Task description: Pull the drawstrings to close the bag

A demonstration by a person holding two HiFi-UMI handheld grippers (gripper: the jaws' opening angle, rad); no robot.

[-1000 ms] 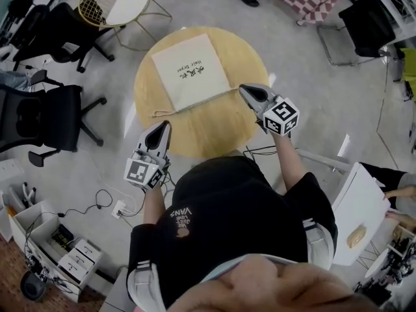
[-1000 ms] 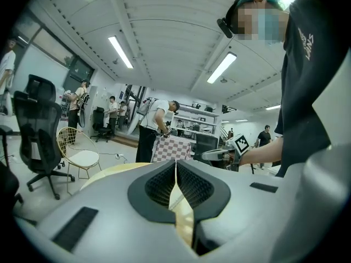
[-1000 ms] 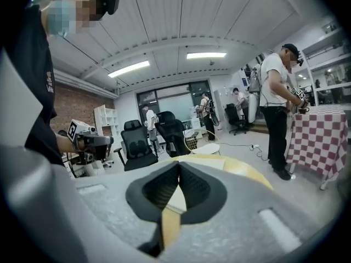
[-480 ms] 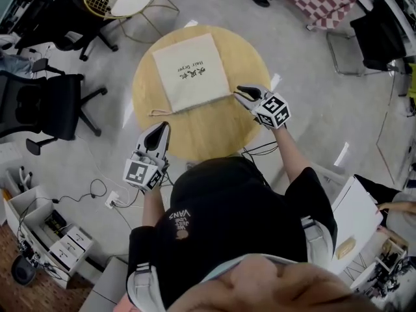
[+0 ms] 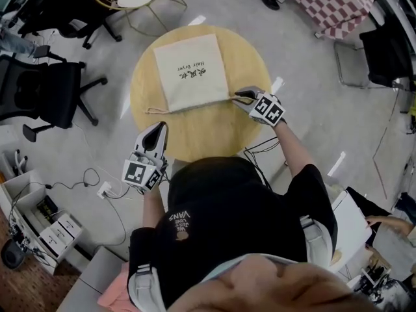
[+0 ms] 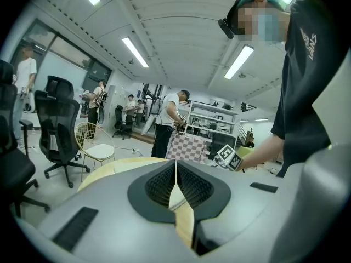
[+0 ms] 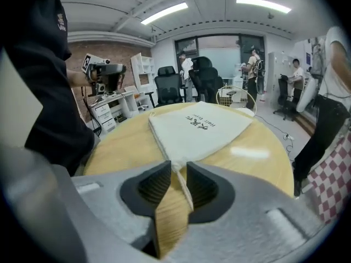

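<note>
Bag (image 5: 193,70) lies flat on the round table (image 5: 195,138), printed side up, straight ahead of the right fingers (image 7: 153,186) and ahead and to the right of the left ones. A cord leaves each corner of its edge nearest the person.

The right gripper (image 5: 242,96) points down at the bag's near right corner. Its jaws have just been opening and now stand spread, with a clear gap between the ribbed pads. The right cord (image 7: 184,189) runs through that gap from the bag's corner, lying close along the right-hand pad on the wood. The pads are not pressing on it.

The left gripper (image 5: 156,129) hangs at the table's near rim, pointing almost level. Its fingers (image 6: 160,186) are pressed together along a thin seam with nothing between them. The left cord (image 5: 156,110) lies loose on the table just beyond those fingertips, apart from them, trailing away from the bag's near left corner.

Seen past the left fingers, the right gripper's marker cube sits ahead and to the right.
</note>
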